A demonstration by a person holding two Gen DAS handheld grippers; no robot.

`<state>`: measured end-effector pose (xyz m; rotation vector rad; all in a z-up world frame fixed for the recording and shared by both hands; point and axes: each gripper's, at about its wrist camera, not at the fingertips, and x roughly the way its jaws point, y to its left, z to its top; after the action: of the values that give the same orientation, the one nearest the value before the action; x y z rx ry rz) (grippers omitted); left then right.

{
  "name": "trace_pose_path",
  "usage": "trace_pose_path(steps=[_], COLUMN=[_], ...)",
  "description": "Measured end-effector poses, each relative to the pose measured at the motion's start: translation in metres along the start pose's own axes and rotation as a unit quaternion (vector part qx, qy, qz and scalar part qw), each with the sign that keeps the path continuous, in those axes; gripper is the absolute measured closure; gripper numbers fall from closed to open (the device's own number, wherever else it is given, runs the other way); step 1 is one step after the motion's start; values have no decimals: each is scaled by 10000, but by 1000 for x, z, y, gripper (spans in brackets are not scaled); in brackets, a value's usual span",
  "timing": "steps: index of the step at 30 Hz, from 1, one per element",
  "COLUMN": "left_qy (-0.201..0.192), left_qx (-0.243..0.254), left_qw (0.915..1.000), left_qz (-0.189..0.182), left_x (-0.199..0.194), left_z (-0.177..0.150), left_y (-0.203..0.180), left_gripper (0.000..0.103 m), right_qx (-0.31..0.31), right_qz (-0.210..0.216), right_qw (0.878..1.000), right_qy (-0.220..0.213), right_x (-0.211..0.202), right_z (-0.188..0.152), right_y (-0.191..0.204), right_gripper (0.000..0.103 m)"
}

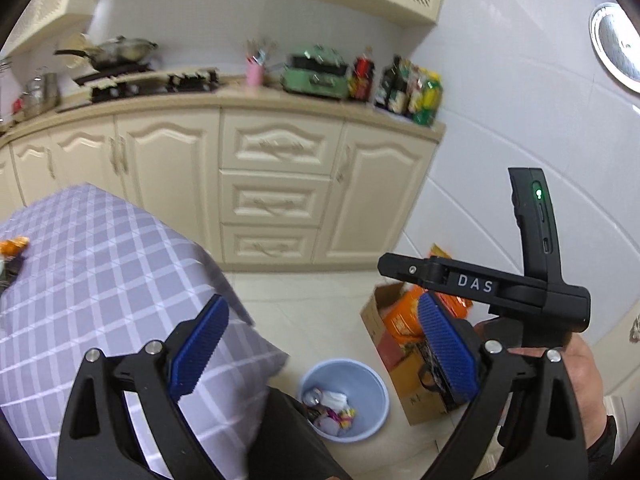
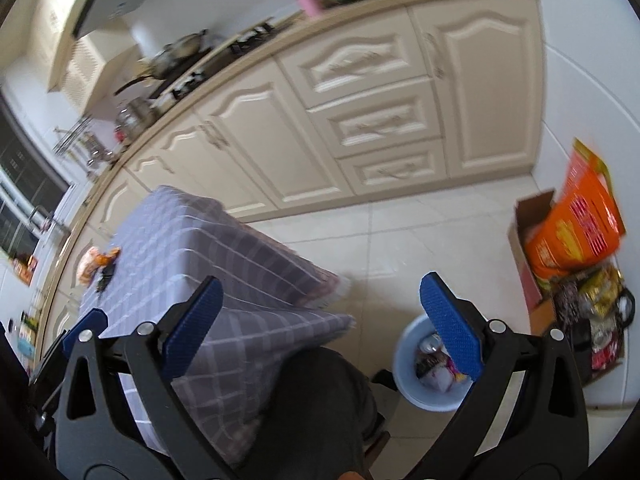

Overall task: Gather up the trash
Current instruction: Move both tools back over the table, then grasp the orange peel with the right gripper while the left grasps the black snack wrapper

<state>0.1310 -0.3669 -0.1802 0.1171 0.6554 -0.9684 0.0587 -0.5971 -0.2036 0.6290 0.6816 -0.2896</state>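
In a cream-cabinet kitchen, the checked-cloth surface (image 2: 224,248) keeps an orange wrapper (image 2: 94,264), while left gripper (image 1: 320,348) and right gripper (image 2: 320,328) hang wide open, empty, above the blue bin (image 1: 372,392), probably between pickups.

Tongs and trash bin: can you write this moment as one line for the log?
left tongs: open, empty | right tongs: open, empty | bin: on floor, holds trash | wrapper: on table

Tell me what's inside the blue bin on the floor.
The blue bin already holds crumpled white paper, colourful wrappers and something shiny, maybe a can. In the right wrist view a claw finger covers part of the opening, and deeper layers are hidden in both views.
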Motion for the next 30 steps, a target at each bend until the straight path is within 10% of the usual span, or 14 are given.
trace_pose_path(steps=[17,30], left_qy=[-871,-600], left_qx=[-687,-1266], left_qw=[9769,9479], left_qz=[1826,2861], left_x=[-106,-143], left_z=[7,-23], left_y=[150,284], left_gripper=[8,8], right_qx=[-1461,-2491], right_qz=[1109,1472], right_qw=[9828,9530], right_qy=[220,899], right_x=[51,146], right_z=[4,-29], right_y=[205,348], right_gripper=[6,6])
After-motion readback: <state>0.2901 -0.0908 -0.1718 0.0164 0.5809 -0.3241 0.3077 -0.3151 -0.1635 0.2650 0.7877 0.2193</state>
